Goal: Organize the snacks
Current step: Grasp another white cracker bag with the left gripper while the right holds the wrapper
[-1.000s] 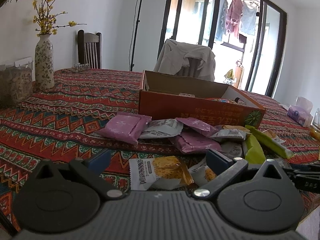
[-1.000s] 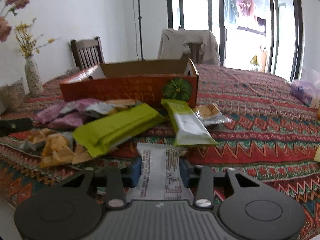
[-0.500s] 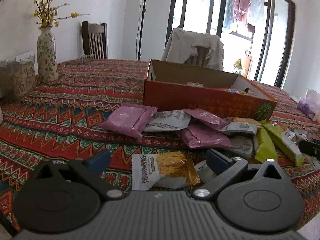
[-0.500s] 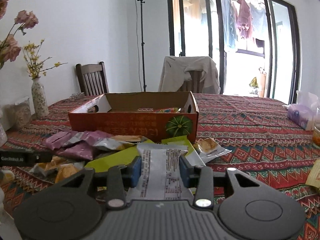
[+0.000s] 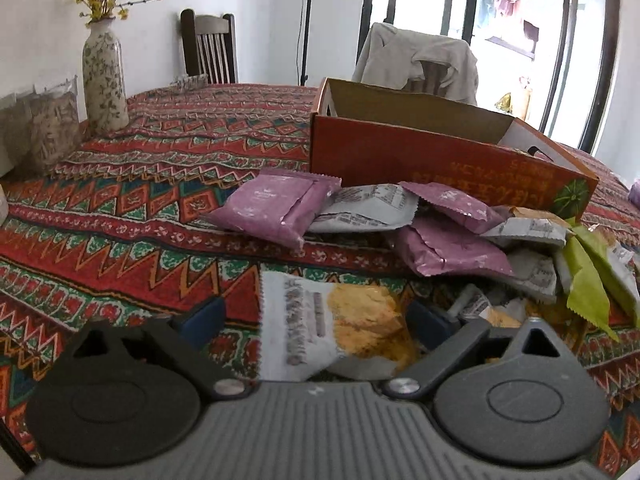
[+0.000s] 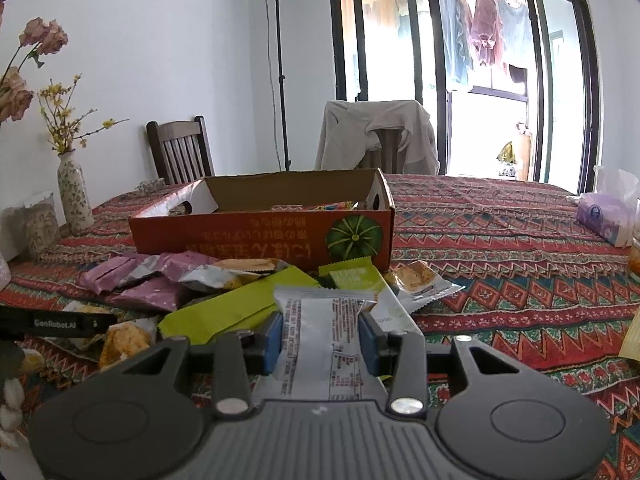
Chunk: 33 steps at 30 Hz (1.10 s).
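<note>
A pile of snack packets lies on the patterned tablecloth in front of an open orange cardboard box (image 5: 440, 164) (image 6: 260, 236). Purple packets (image 5: 272, 204), grey ones and green bars (image 6: 236, 312) are mixed together. In the left wrist view my left gripper (image 5: 316, 318) straddles a white-and-orange packet (image 5: 352, 332) flat on the cloth. Its jaws are closing, and the blue pads (image 5: 206, 316) still stand apart from the packet. In the right wrist view my right gripper (image 6: 322, 338) is shut on a white printed packet (image 6: 324, 312), held above the pile.
A flowered vase (image 5: 104, 80) and a clear container (image 5: 52, 128) stand at the far left. Two chairs (image 6: 180, 152) sit behind the table, one draped with a jacket (image 6: 376, 136). A purple tissue pack (image 6: 608, 216) lies at the right. A black left-gripper finger (image 6: 60, 324) shows in the right wrist view.
The left gripper has come forward and down over the white-and-orange packet, and its jaws have narrowed. The right gripper has tipped upward, still holding its white packet.
</note>
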{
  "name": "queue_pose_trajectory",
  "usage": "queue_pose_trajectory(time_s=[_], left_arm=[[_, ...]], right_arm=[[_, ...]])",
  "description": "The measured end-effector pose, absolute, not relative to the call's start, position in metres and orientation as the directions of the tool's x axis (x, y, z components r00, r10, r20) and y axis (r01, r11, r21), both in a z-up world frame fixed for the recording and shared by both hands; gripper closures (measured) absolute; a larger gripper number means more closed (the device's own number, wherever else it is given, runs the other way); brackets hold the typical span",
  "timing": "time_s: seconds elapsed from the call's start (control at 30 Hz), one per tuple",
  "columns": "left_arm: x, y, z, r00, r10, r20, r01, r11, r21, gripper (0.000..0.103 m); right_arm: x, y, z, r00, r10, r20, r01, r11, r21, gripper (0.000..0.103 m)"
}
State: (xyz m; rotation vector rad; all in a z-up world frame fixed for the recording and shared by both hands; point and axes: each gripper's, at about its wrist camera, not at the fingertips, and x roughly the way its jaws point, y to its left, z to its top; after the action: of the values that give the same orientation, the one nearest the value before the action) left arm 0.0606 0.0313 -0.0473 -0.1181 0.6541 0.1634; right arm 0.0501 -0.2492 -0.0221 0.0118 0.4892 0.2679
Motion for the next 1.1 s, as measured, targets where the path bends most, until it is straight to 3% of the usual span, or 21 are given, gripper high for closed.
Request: queue_pose_trajectory(time_s=[0.1,0.33,0.73,1.1], left_arm=[[0.056,0.028,-0.047,0.793,0.118,-0.598,-0.178,0.983,-0.042,0.026],[0.048,0.027,-0.045,0.815,0.102,-0.571,-0.154,0.987,-0.044,0.038],[0.036,0.031,-0.016,0.875,0.095,-0.475,-0.131,0.990,-0.045,0.039],[0.062,0.022,0.023,0.922,0.071,-0.381,-0.087,0.996,-0.026,0.039]], right_arm=[[0.050,-0.248,-0.024,0.845,0.260,-0.467,-0.255,0.964,0.077,0.064],[0.050,-0.248,-0.025,0.844,0.263,-0.468,-0.257,0.963,0.079,0.064],[0.051,-0.248,-0.019,0.857,0.272,-0.438,-0.263,0.961,0.082,0.064],[0.085,-0.242,0.009,0.893,0.275,-0.356,-0.261,0.961,0.088,0.064]])
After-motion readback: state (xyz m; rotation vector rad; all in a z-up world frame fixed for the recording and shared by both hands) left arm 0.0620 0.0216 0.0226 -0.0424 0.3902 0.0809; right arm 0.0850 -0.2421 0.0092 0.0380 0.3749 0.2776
